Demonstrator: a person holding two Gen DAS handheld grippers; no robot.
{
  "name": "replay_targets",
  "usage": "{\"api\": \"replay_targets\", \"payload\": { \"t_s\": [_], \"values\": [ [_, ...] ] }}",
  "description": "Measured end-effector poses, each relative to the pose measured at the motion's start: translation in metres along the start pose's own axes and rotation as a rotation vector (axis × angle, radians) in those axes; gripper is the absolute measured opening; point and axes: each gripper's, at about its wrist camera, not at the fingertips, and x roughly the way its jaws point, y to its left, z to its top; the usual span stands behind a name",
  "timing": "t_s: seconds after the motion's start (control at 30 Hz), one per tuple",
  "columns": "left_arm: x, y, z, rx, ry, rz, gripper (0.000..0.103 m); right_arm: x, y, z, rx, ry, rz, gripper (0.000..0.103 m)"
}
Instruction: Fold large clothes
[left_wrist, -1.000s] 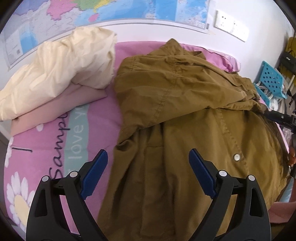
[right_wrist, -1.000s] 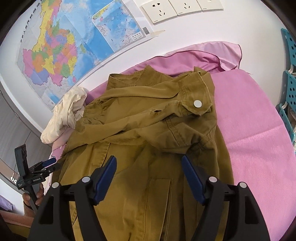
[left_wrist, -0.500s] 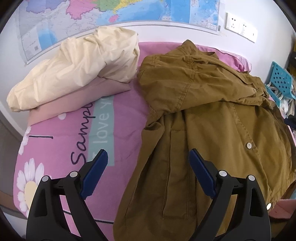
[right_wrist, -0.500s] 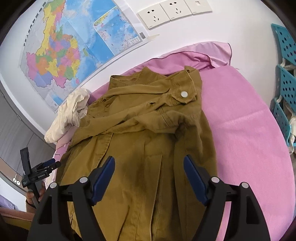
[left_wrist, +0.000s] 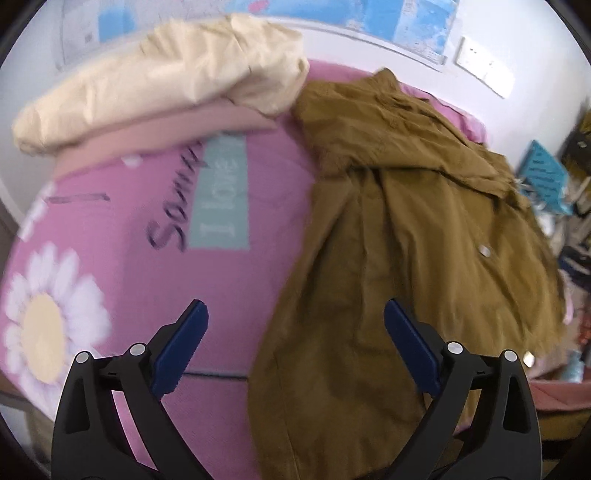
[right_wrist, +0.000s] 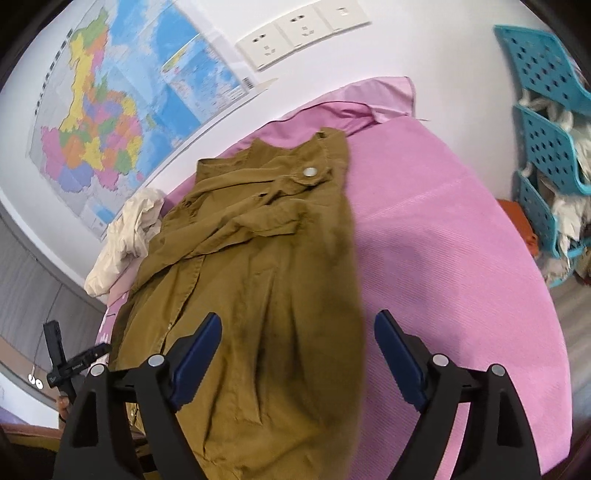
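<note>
A large mustard-brown jacket (left_wrist: 424, 240) lies spread on the pink bed sheet (left_wrist: 129, 258), collar toward the wall, a sleeve folded across its chest. It also shows in the right wrist view (right_wrist: 266, 266). My left gripper (left_wrist: 295, 328) is open and empty, held above the jacket's lower left edge. My right gripper (right_wrist: 297, 332) is open and empty above the jacket's lower right part. The left gripper (right_wrist: 79, 363) also shows small at the far left of the right wrist view.
A cream garment (left_wrist: 159, 81) lies piled on a folded pink one (left_wrist: 166, 133) at the bed's far left. A map (right_wrist: 122, 110) and sockets (right_wrist: 295, 31) hang on the wall. Teal perforated baskets (right_wrist: 546, 122) stand right of the bed.
Both grippers have pulled back and up from the jacket. The left view has swung left, showing more sheet; the right view has swung right. Both jaws stay open.
</note>
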Motion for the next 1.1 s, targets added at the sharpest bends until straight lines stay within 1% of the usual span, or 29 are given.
{"api": "replay_targets", "payload": {
  "t_s": [0.07, 0.1, 0.13, 0.2, 0.27, 0.37, 0.5, 0.63, 0.7, 0.73, 0.8, 0.83, 0.87, 0.93, 1.03, 1.07, 1.1],
  "values": [
    [0.001, 0.001, -0.007, 0.005, 0.014, -0.026, 0.095, 0.000, -0.007, -0.005, 0.021, 0.018, -0.002, 0.084],
    [0.003, 0.000, -0.011, 0.013, 0.030, -0.051, 0.095, 0.001, -0.010, -0.009, 0.028, 0.035, 0.003, 0.085],
    [0.004, -0.002, -0.014, 0.018, 0.033, -0.055, 0.095, 0.001, -0.011, -0.012, 0.032, 0.046, 0.008, 0.085],
    [0.007, -0.005, -0.020, 0.036, 0.055, -0.105, 0.095, 0.004, -0.011, -0.019, 0.041, 0.072, 0.031, 0.085],
    [0.008, -0.009, -0.023, 0.054, 0.057, -0.105, 0.097, 0.008, -0.009, -0.025, 0.039, 0.095, 0.048, 0.086],
    [0.008, -0.015, -0.025, 0.081, 0.074, -0.137, 0.098, 0.009, -0.002, -0.034, 0.007, 0.098, 0.062, 0.090],
    [0.007, -0.018, -0.027, 0.086, 0.092, -0.191, 0.098, 0.010, 0.002, -0.042, 0.009, 0.119, 0.153, 0.090],
    [0.003, -0.020, -0.028, 0.063, 0.096, -0.308, 0.098, 0.010, 0.009, -0.051, 0.004, 0.136, 0.248, 0.090],
    [0.001, -0.021, -0.029, 0.061, 0.097, -0.347, 0.098, 0.008, 0.014, -0.055, -0.010, 0.139, 0.283, 0.090],
    [0.002, -0.022, -0.029, 0.064, 0.100, -0.354, 0.098, 0.007, 0.015, -0.056, -0.008, 0.136, 0.306, 0.090],
    [0.005, -0.020, -0.028, 0.069, 0.109, -0.303, 0.098, 0.005, 0.012, -0.057, 0.015, 0.127, 0.357, 0.090],
    [0.007, -0.017, -0.028, 0.058, 0.115, -0.292, 0.098, 0.004, 0.010, -0.058, 0.032, 0.120, 0.373, 0.090],
    [0.007, -0.014, -0.027, 0.043, 0.116, -0.309, 0.098, 0.004, 0.009, -0.059, 0.039, 0.116, 0.381, 0.090],
    [0.006, -0.012, -0.027, 0.034, 0.120, -0.317, 0.098, 0.003, 0.011, -0.061, 0.027, 0.113, 0.385, 0.090],
    [0.004, -0.017, -0.031, 0.077, 0.126, -0.297, 0.098, 0.003, 0.016, -0.066, 0.007, 0.120, 0.404, 0.090],
    [0.004, -0.020, -0.032, 0.090, 0.128, -0.298, 0.098, 0.003, 0.018, -0.067, -0.005, 0.120, 0.391, 0.090],
    [0.004, -0.021, -0.033, 0.103, 0.135, -0.323, 0.098, 0.003, 0.020, -0.067, -0.022, 0.123, 0.374, 0.090]
  ]
}}
